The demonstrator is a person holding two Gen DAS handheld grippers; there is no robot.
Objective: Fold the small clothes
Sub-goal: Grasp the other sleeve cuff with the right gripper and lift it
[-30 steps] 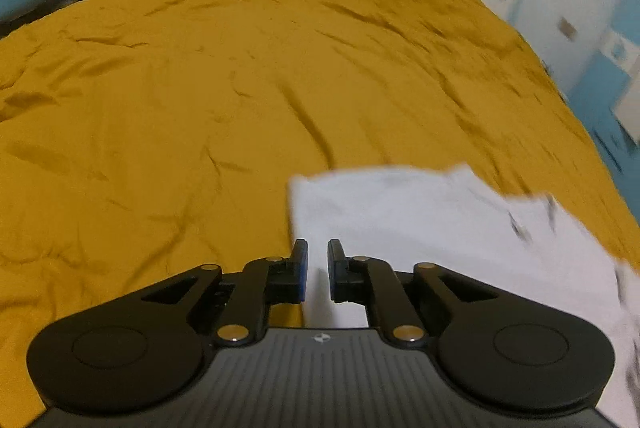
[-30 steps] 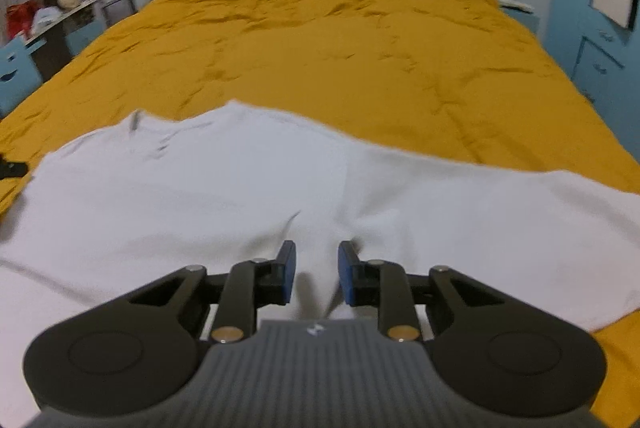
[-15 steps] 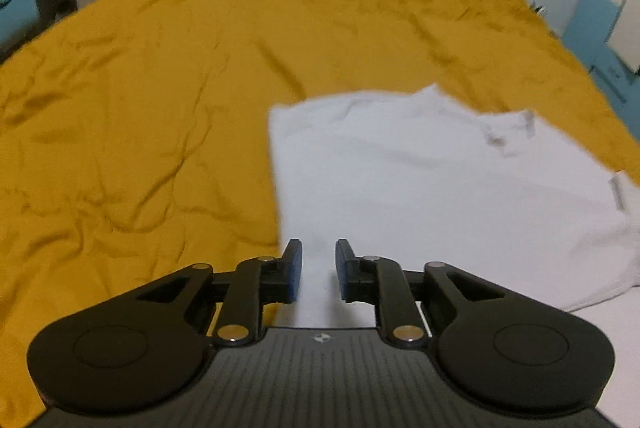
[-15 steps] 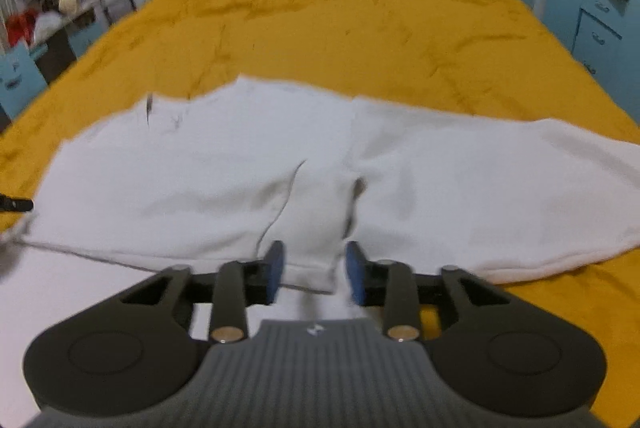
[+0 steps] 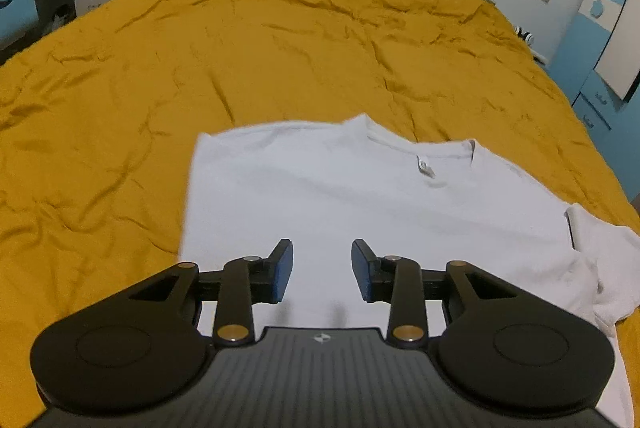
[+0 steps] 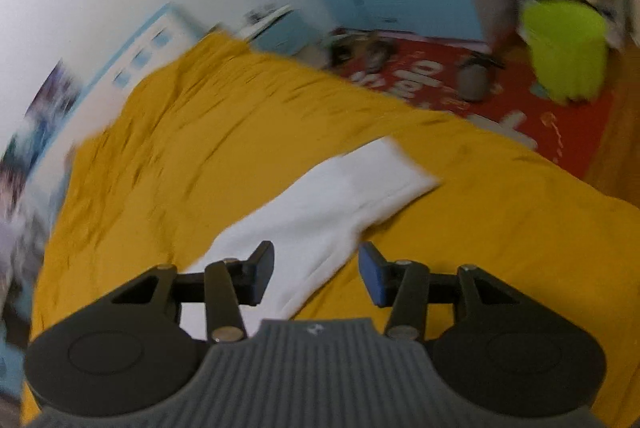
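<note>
A white T-shirt (image 5: 360,211) is being left spread flat near the front edge of the bed (image 5: 280,39), collar toward the headboard, while the left gripper (image 5: 322,272) is being held released and empty just above its body, its jaws having just been opening. The right gripper (image 6: 316,274), likewise released and just widened, is being held over the loose sleeve (image 6: 340,195) near the bed's right edge. Risk: the sleeve is being approached in a blurred view, so a bedspread wrinkle could be pinched along with it; open bedspread is being kept free on every other side.
</note>
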